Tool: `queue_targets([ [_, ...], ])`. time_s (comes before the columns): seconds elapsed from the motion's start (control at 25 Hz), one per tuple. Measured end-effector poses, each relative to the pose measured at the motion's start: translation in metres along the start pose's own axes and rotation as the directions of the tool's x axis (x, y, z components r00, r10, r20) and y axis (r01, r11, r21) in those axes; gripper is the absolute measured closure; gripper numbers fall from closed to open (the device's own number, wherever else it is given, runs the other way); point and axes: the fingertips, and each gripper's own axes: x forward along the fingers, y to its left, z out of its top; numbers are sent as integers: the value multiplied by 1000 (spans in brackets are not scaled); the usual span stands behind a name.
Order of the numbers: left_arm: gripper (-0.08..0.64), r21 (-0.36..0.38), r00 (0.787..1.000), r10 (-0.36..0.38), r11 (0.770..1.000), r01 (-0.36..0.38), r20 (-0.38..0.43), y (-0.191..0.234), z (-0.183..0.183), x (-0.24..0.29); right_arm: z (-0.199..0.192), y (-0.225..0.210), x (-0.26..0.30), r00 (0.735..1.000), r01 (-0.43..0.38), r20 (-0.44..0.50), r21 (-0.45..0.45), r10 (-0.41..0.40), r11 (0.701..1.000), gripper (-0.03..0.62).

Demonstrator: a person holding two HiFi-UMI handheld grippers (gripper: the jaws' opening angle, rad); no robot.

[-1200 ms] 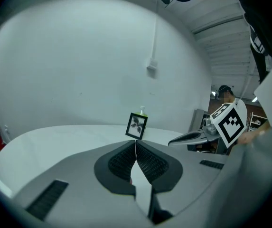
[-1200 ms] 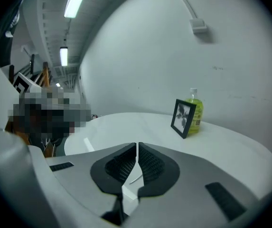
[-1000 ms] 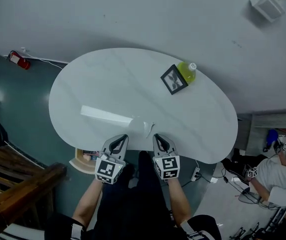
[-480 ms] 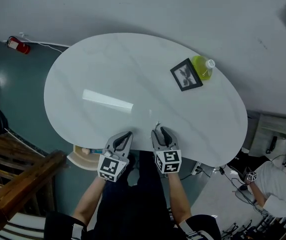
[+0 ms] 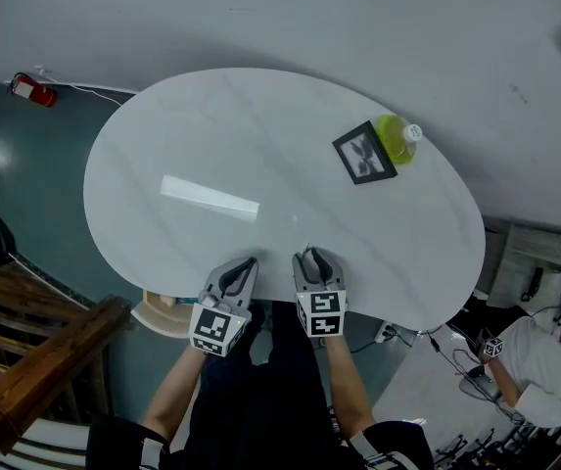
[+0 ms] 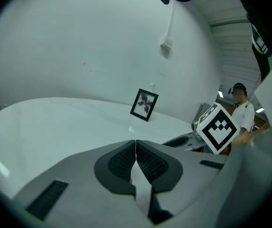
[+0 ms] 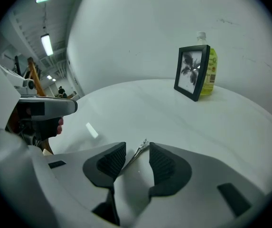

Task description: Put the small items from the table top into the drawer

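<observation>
Right gripper point(image 7: 136, 155) jaws just opening, loose around metal clip point(image 7: 142, 147) at table's point(image 7: 183, 118) near edge. Clip likely light and slippery; pinch midway. Left gripper point(image 6: 136, 156) clenched, empty.

A thin, silvery metal clip point(image 7: 139, 152) lies flat on the white tabletop, close to its near edge and about midway along that edge. Its narrow length points away toward the far side. It sits between the parted jaws of the right gripper point(image 7: 136, 147), which have just been opening, and the pads do not press on it. The drawer point(image 5: 155, 313) is pale wood and stands pulled out below the tabletop's near left edge. Its contents are too small to make out.
</observation>
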Motion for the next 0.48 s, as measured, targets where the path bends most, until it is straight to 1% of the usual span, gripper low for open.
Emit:
queue_targets([
  [0.08,540,0,1000,7,1000,-7,-6,2,1,1,0,0,1,1000,-2,-3,-6,2,1000,426],
  [0.24,540,2,1000,-8,1000,8,-4,-2,-1,1,-1,0,0,1000,-7,-9,-10,7,1000,431],
  [0.4,540,2,1000,-9,1000,9,1,-3,-1,1,-2,-4,-1,1000,11,-8,-22,-12,1000,495],
  [0.48,540,2,1000,-6,1000,6,2,-4,0,1,-2,-7,-2,1000,17,-9,-26,-17,1000,512],
])
